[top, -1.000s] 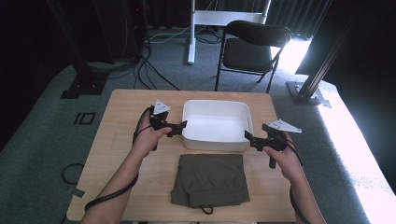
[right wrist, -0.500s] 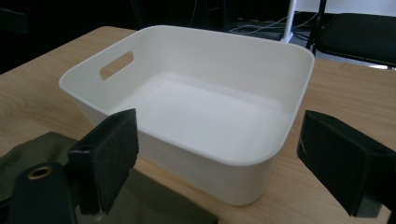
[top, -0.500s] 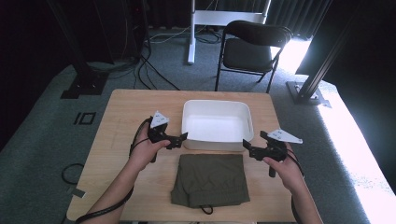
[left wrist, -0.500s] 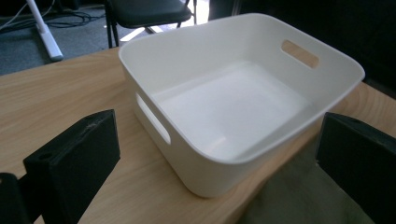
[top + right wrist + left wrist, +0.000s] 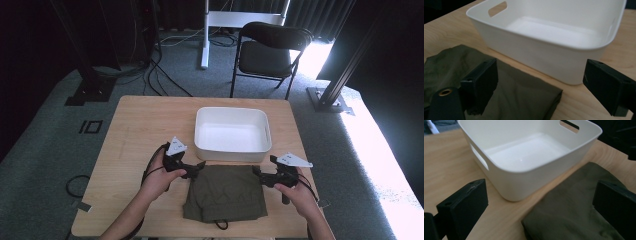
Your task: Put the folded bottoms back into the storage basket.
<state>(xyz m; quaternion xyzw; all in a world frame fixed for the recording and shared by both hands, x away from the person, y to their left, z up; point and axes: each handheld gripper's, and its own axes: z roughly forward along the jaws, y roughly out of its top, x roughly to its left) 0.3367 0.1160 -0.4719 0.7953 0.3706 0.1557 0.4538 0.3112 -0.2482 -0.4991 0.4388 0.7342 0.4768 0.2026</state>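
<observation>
Both grippers, left (image 5: 199, 167) and right (image 5: 257, 173), are hovering with jaws spread at the cloth's (image 5: 225, 192) far corners beside the bin (image 5: 232, 150)

- Left gripper (image 5: 199, 167): held in left hand (image 5: 161, 176), jaws wide apart, pointing inward.
- Right gripper (image 5: 257, 173): held in right hand (image 5: 295, 192), jaws wide apart, pointing inward.

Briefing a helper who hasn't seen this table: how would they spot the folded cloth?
On the wooden table, find the white bin at its middle. The cloth lies flat just in front of it, on the person's side: dark olive, folded roughly square, soft where the bin is rigid.
</observation>
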